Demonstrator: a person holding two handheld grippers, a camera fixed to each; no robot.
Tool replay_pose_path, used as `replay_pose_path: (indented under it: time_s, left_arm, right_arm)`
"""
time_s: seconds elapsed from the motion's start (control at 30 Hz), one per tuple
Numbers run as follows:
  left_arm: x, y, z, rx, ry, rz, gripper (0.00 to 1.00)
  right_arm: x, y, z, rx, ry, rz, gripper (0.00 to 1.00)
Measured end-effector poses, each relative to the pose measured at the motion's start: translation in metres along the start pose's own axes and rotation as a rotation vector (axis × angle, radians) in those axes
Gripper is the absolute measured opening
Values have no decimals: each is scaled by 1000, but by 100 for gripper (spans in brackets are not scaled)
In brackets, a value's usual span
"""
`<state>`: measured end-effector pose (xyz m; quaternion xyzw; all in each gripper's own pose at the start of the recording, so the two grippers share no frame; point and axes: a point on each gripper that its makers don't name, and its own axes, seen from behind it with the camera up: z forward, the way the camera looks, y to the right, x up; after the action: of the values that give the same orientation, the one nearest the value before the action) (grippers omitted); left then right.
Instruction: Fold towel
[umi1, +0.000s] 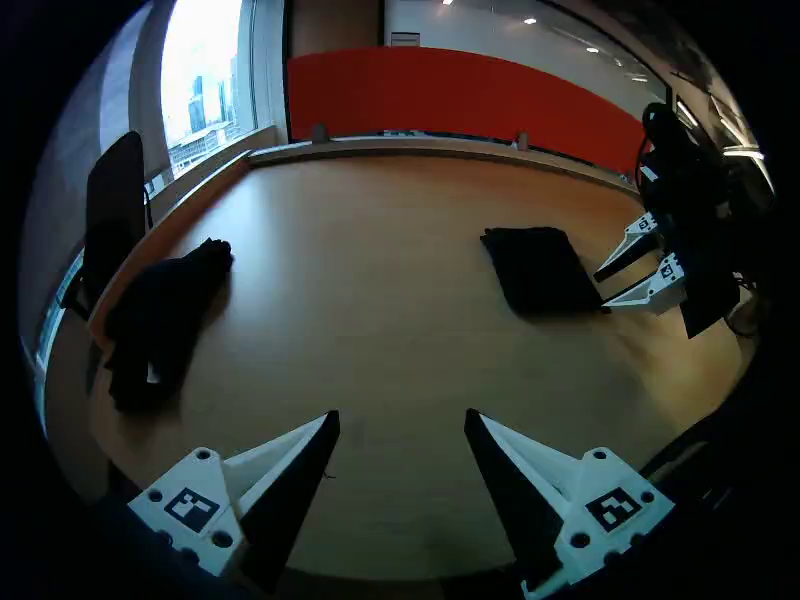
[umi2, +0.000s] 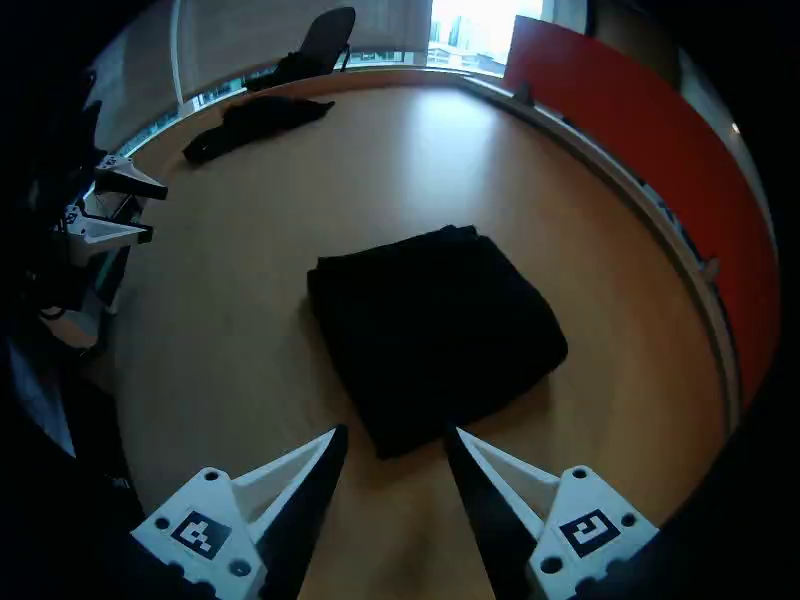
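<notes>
Towel (umi2: 435, 330): black, folded, flat on table (umi2: 620, 300); frame centre in right gripper view.
Right gripper (umi2: 394, 432): bottom of frame, jaws spread, tips flanking towel's near corner.
Left gripper (umi1: 401, 415): bottom of frame, jaws spread over bare wood.
Dark cloth (umi1: 165, 310): heaped at left edge, well apart from towel.

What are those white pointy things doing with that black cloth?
A person holds a two-finger gripper in each hand to fold towels. A black towel lies on the wooden table, already folded into a neat rectangle. The right gripper hovers at its near corner with its fingers open, not pinching it. The left gripper is open too, over bare table off to the side. A crumpled dark cloth lies by the table's edge near a chair.
</notes>
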<state>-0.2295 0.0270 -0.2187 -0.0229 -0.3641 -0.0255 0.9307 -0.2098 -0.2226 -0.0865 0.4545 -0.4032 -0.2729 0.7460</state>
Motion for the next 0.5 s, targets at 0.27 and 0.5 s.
replay_pose_path:
  time_s: [0.27,0.5]
  left_arm:
    - [-3,-1,0,2,-3,3,93]
    - [-3,0,-1,-1,-2,4,93]
  right_arm:
    - [-12,-2,2,-10,-22,37,67]
    - [-17,-3,7,-18,-36,72,60]
